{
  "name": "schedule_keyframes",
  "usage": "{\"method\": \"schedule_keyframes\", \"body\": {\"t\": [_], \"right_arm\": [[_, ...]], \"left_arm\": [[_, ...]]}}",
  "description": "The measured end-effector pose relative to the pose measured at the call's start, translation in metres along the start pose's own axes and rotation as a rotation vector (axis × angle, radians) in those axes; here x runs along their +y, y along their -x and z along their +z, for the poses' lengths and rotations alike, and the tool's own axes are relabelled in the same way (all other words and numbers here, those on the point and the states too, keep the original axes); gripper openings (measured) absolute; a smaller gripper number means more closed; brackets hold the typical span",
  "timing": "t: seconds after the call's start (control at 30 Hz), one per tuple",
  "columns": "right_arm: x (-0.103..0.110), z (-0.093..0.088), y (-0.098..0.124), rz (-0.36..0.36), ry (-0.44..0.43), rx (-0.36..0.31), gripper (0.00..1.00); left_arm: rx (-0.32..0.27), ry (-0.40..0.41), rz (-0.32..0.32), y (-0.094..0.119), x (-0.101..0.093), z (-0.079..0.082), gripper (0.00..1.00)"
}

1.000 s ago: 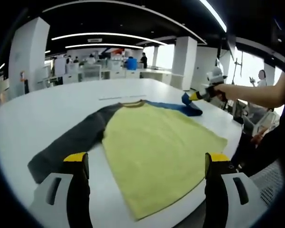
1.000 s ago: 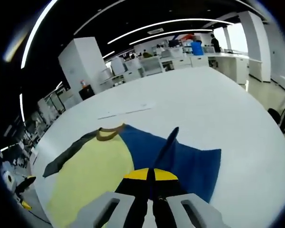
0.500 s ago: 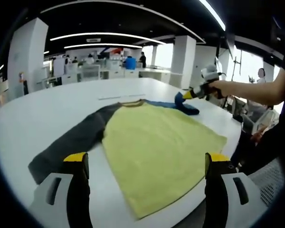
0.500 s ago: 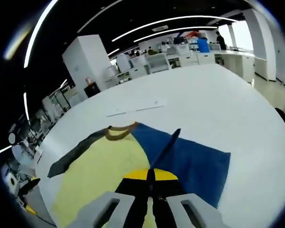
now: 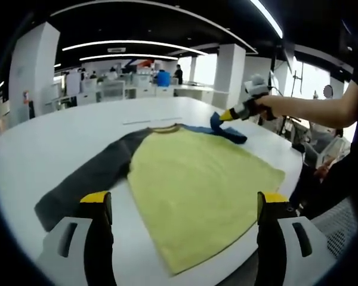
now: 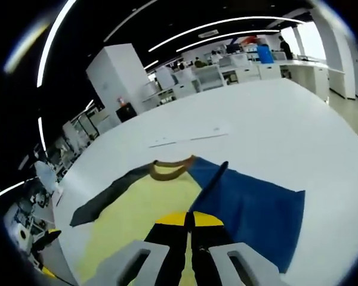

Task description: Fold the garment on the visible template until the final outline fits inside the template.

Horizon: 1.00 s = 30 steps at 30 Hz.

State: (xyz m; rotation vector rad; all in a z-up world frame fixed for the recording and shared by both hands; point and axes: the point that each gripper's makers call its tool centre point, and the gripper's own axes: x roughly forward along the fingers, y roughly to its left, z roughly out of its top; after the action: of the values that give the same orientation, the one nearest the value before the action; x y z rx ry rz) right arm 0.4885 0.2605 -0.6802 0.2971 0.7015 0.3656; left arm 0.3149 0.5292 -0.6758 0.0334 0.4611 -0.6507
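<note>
garment [image 5: 197, 179]: one, yellow body, spread flat on the white table [image 5: 59, 134].
sleeves: two; grey sleeve [image 5: 89, 179] lies out to the left, blue sleeve [image 6: 256, 208] on the right, partly lifted.
collar [image 6: 170, 170]: one brown band, at the far end.
left gripper [image 5: 182, 208]: jaws wide apart, holding nothing, near the garment's hem.
right gripper [image 6: 189, 221]: jaws pinched together on the blue sleeve's edge.
writing: none readable.
far desks: too blurred to count.

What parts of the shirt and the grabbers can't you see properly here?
- Left gripper view: the blue sleeve is bunched at the right gripper, its end hidden.
- Right gripper view: the cloth between the shut jaws is covered.
- Left gripper view: the shirt's near hem dips behind the left gripper.
</note>
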Motion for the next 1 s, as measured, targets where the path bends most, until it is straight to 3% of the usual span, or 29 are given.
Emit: {"method": "schedule_keyframes", "body": {"t": [0.47,1.0], "right_arm": [[0.024,0.011,-0.031,0.047,0.056,0.027,0.00],[0.061,0.005,-0.063,0.104,0.131,0.074,0.00]], "left_arm": [[-0.012,0.017,0.013,0.004,0.004,-0.004,0.99],[0.002,-0.017,0.004,-0.001,0.003,-0.006,0.99]]}}
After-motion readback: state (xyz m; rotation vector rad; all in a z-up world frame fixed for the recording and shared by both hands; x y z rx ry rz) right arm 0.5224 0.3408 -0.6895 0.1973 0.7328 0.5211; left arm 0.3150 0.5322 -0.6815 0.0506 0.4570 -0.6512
